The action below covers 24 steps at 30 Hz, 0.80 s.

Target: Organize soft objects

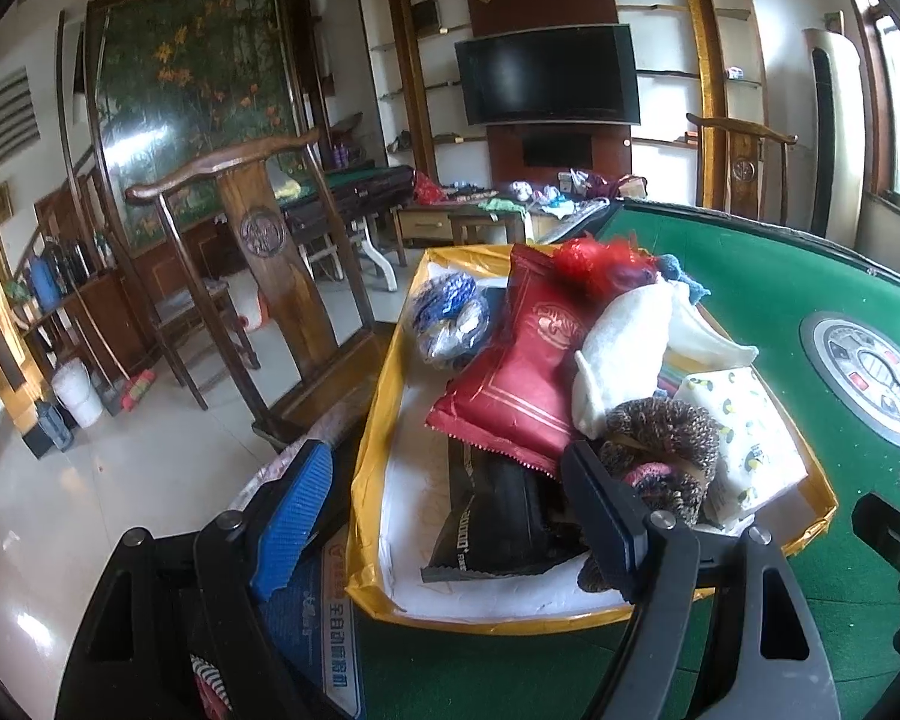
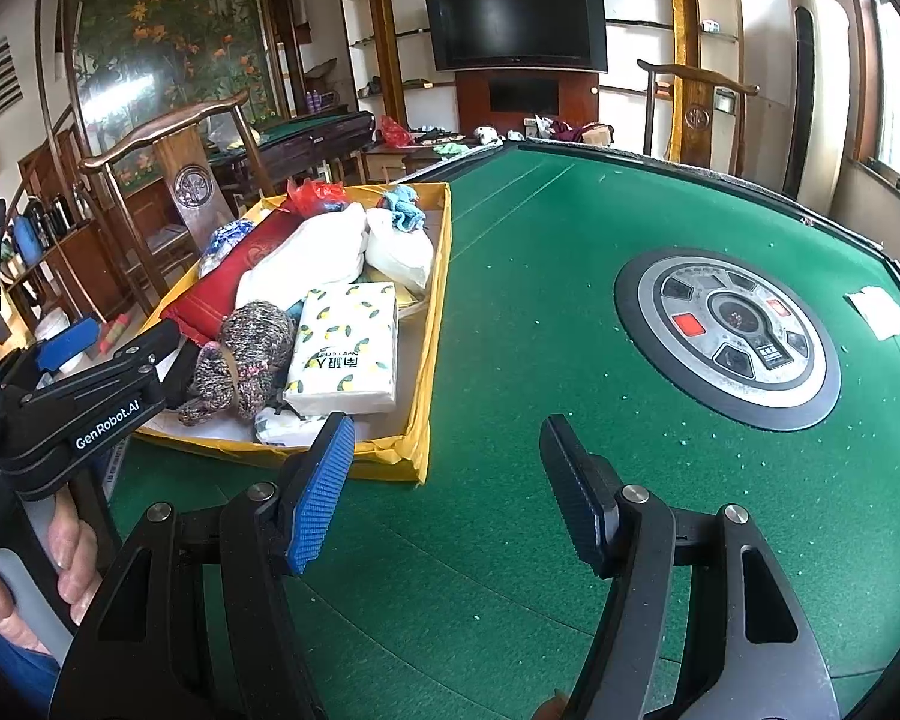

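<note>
While hovering over green counter (image 2: 510,276), right gripper (image 2: 444,492) fingers apart, empty. Left gripper (image 1: 444,516) fingers apart at yellow box (image 1: 384,372) near edge, gripping nothing. Soft things at ten o'clock: yarn (image 2: 252,342), tissue pack (image 2: 345,348), red pillow (image 1: 522,372).

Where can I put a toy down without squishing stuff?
On the green felt between the yellow box and the round panel. The box is crowded; only its white floor beside the red packet is bare.
</note>
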Each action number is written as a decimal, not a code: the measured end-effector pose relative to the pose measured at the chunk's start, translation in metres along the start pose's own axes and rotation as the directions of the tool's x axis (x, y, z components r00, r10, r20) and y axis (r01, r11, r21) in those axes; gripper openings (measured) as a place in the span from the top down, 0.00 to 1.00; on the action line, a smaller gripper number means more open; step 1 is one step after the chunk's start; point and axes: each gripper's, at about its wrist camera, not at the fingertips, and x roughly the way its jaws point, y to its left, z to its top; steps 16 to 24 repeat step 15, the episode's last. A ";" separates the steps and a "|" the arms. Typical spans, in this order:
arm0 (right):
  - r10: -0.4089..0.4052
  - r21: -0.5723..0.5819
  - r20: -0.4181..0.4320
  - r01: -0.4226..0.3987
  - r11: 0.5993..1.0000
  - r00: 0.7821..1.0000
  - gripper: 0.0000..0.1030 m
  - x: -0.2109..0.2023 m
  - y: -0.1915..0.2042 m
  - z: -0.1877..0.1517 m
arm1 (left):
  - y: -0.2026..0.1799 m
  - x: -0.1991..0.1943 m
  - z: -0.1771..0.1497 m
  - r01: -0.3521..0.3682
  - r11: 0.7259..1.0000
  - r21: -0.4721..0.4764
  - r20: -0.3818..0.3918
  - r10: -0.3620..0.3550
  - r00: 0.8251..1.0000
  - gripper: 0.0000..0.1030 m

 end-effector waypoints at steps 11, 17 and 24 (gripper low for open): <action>0.003 0.008 -0.004 -0.003 1.000 1.000 0.37 0.000 -0.002 0.000 | 0.000 -0.019 0.002 -0.146 0.987 0.063 0.055 0.142 0.988 0.23; 0.003 0.026 -0.009 -0.003 1.000 1.000 0.37 0.001 -0.005 0.001 | 0.005 -0.029 0.002 -0.217 0.974 0.073 0.094 0.209 0.973 0.23; 0.003 0.026 -0.009 -0.003 1.000 1.000 0.37 0.001 -0.005 0.001 | 0.005 -0.029 0.002 -0.217 0.974 0.073 0.094 0.209 0.973 0.23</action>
